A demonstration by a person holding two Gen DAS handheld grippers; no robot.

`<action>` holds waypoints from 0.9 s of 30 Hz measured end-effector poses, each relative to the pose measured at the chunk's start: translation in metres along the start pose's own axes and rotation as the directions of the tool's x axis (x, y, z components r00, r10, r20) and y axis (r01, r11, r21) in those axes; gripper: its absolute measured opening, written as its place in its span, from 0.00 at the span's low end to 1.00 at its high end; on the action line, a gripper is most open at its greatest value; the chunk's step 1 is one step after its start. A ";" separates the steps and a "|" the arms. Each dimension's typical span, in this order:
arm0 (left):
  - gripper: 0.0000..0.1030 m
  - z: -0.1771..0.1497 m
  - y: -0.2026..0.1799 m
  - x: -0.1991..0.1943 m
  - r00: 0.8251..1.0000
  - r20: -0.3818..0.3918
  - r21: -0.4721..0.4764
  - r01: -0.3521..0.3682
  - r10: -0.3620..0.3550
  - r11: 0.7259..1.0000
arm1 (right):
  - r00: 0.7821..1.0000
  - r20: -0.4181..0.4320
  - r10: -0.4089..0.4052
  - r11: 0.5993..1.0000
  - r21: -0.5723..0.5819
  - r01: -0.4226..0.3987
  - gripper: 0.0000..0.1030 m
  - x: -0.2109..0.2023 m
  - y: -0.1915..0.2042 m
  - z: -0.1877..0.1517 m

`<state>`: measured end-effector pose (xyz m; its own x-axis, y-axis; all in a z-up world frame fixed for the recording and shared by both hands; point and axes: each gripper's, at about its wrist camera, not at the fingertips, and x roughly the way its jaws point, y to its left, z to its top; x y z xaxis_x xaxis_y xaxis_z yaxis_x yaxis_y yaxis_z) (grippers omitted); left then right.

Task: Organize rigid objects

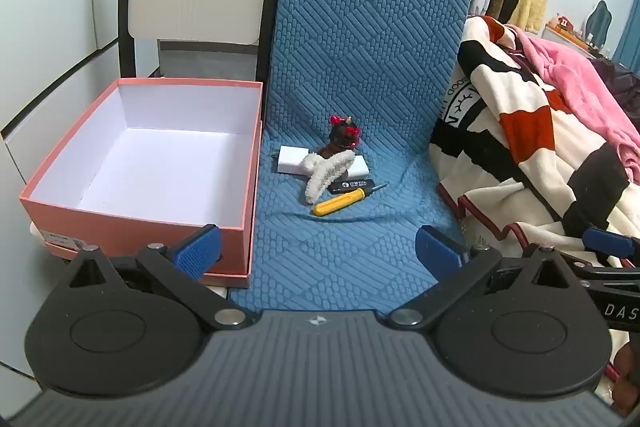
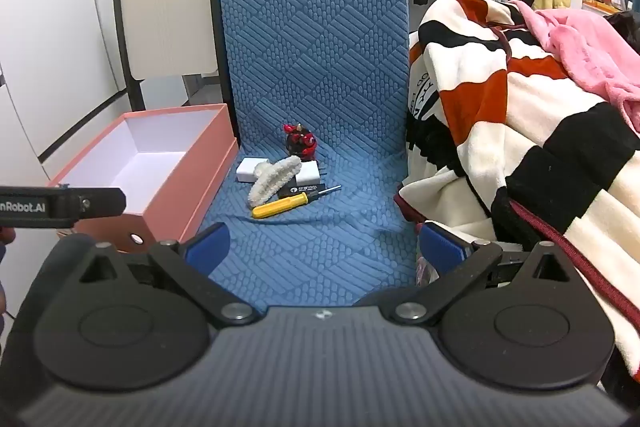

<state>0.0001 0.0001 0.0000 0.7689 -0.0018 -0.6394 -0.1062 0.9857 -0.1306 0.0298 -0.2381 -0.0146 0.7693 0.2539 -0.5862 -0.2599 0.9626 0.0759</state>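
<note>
On the blue chair seat [image 1: 344, 239] sits a small pile: a yellow screwdriver [image 1: 339, 202], a fuzzy white hair clip [image 1: 326, 171], a white charger block [image 1: 292, 159] and a dark red toy [image 1: 342, 137], all touching or just beside each other, with the empty pink box [image 1: 140, 163] next to the seat. I hold my left gripper [image 1: 318, 251] and right gripper [image 2: 324, 241] wide apart with nothing in them, both well back from the pile. I think no thing is packed yet, so next I should reach forward and pinch the screwdriver, which lies nearest.
</note>
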 end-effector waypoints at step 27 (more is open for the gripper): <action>1.00 0.000 0.004 0.007 1.000 -0.009 -0.007 0.015 -0.015 1.000 | 1.000 -0.017 0.007 0.999 0.036 -0.006 1.00 0.007 0.002 -0.004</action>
<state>0.0049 0.0036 -0.0049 0.7648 -0.0179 -0.6440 -0.0993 0.9844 -0.1453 0.0322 -0.2349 -0.0221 0.7573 0.2591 -0.5995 -0.2436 0.9638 0.1087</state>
